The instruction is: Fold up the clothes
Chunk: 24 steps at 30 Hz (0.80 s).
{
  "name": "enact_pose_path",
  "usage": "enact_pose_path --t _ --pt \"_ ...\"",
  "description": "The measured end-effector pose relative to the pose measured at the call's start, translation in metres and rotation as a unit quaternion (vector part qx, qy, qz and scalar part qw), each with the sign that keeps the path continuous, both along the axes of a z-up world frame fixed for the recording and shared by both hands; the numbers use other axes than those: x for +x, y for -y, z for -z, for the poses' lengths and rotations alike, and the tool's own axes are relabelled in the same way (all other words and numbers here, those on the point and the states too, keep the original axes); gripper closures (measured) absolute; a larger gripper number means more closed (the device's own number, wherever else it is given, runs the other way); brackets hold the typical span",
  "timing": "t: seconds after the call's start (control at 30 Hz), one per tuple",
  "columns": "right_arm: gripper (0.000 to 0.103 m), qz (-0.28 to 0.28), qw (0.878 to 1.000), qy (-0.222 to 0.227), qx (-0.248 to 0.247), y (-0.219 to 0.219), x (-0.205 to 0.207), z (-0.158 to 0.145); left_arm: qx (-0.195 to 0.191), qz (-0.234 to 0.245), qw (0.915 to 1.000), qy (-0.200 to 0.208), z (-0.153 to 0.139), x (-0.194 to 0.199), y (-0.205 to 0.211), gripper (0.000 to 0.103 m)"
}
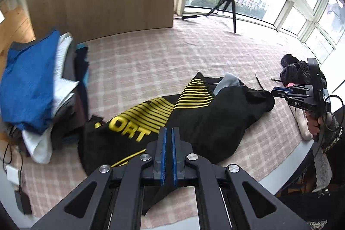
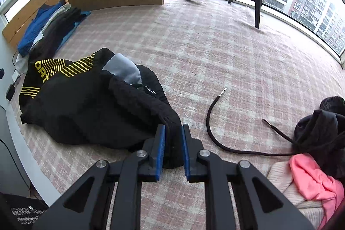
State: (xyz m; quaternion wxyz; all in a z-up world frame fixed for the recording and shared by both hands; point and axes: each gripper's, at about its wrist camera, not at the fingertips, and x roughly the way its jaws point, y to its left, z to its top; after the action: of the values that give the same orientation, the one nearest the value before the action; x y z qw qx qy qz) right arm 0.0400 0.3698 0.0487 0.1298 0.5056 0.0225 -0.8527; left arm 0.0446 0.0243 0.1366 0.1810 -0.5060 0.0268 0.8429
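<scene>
A black hoodie [image 1: 215, 120] with yellow stripes and letters lies crumpled on the pink checked bed cover [image 1: 151, 61]. It also shows in the right wrist view [image 2: 86, 105]. My left gripper [image 1: 168, 130] is shut just above the hoodie's near edge; I cannot tell if cloth is pinched. My right gripper [image 2: 173, 128] is shut on a ribbed black cuff or hem of the hoodie [image 2: 172, 143], and it shows at the hoodie's right end in the left wrist view [image 1: 278, 93].
A stack of folded clothes with a blue top [image 1: 30, 83] sits at the left. A loose pile of black [image 2: 319, 130], pink [image 2: 312, 178] and cream clothes with a black drawstring [image 2: 215, 135] lies at the right. A ring light tripod [image 1: 232, 3] stands by the windows.
</scene>
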Motion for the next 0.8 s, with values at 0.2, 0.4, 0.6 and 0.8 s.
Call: enact_pose_path --t 0.2,0.4,0.6,0.8 --pt "0.067 0.042 0.998 0.001 -0.055 -0.016 0.002 -0.008 -0.003 0.075 0.9957 0.053 0.055 -0.077 -0.083 0.075" --pt "0.063 0.043 0.997 0.025 -0.062 -0.005 -0.013 0.013 -0.057 0.115 0.9872 0.095 0.102 -0.089 -0.125 0.103" --pt "0.098 -0.021 0.998 0.031 -0.049 0.018 0.003 0.023 -0.020 0.056 0.9978 0.029 0.051 -0.083 -0.080 0.103" --pt "0.098 -0.051 0.998 0.006 -0.022 0.014 0.026 0.007 0.024 0.136 0.9892 0.049 0.036 -0.053 -0.080 0.077"
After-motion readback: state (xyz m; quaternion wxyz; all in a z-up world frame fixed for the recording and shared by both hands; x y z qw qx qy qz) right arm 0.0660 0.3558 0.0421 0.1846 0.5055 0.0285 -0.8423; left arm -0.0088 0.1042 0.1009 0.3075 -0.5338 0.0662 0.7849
